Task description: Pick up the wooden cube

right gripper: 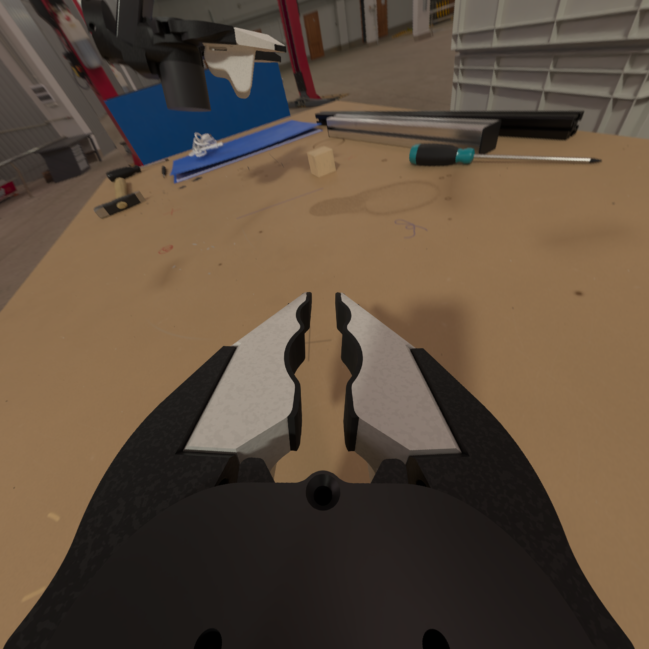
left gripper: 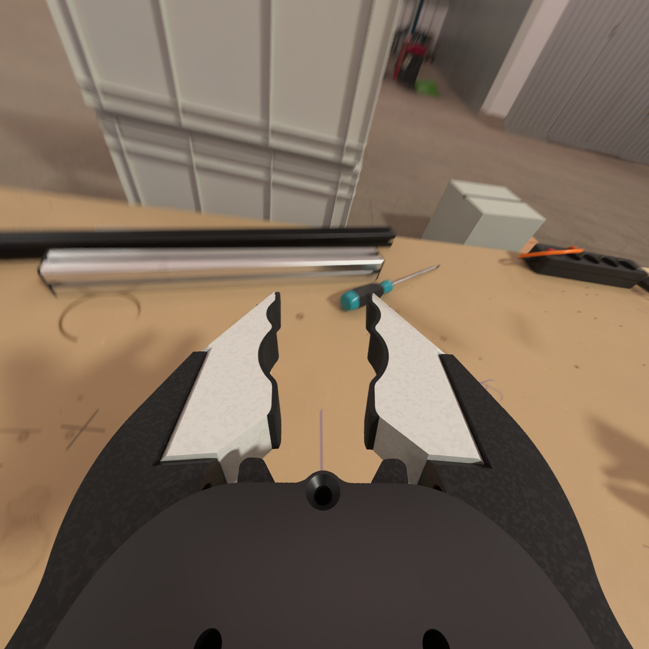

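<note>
The wooden cube (right gripper: 320, 161) is small and pale and sits on the brown tabletop (right gripper: 491, 281), far ahead in the right wrist view. It does not show in the left wrist view. My left gripper (left gripper: 323, 302) is open and empty, above bare table. It also shows in the right wrist view (right gripper: 277, 49), hovering high up, above and left of the cube in the picture. My right gripper (right gripper: 323, 296) is low over the table, far short of the cube. Its jaws stand a narrow gap apart with nothing between them.
A teal-and-black screwdriver (right gripper: 442, 154) (left gripper: 368, 293) lies right of the cube. A silver bar (right gripper: 411, 128) (left gripper: 210, 263) and a black bar (right gripper: 526, 121) lie behind. A blue folder (right gripper: 242, 147), a hammer (right gripper: 119, 200), a power strip (left gripper: 586, 267) and grey crates (right gripper: 551, 70) are also in view.
</note>
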Robot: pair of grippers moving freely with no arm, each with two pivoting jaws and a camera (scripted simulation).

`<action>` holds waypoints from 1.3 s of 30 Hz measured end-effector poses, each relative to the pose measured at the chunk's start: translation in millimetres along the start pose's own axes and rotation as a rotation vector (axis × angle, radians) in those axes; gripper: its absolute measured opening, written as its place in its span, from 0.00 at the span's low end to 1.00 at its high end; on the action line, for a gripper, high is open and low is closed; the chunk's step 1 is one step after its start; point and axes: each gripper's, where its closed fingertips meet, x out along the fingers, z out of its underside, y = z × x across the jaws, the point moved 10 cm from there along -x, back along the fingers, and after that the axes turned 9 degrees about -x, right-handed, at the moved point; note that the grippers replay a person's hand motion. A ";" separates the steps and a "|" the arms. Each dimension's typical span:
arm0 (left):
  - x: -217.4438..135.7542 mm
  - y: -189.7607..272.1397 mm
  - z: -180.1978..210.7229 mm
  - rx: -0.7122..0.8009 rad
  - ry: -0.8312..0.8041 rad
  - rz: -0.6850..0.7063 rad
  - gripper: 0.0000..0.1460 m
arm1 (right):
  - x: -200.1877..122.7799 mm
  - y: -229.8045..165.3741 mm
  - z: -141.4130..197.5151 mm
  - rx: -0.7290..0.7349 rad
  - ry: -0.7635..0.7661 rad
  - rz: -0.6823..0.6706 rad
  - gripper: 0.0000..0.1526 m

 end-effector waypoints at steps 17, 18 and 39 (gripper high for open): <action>100.4 -60.2 59.7 0.120 -0.591 -0.375 0.29 | -45.3 -15.5 11.6 0.106 0.026 0.149 0.08; 97.3 -58.9 53.7 0.113 -0.550 -0.381 0.29 | -45.3 -16.0 10.9 0.099 0.024 0.149 0.07; 28.9 201.0 107.2 -0.992 -0.295 1.306 0.29 | -18.6 -29.4 -34.6 -0.226 0.270 0.325 0.42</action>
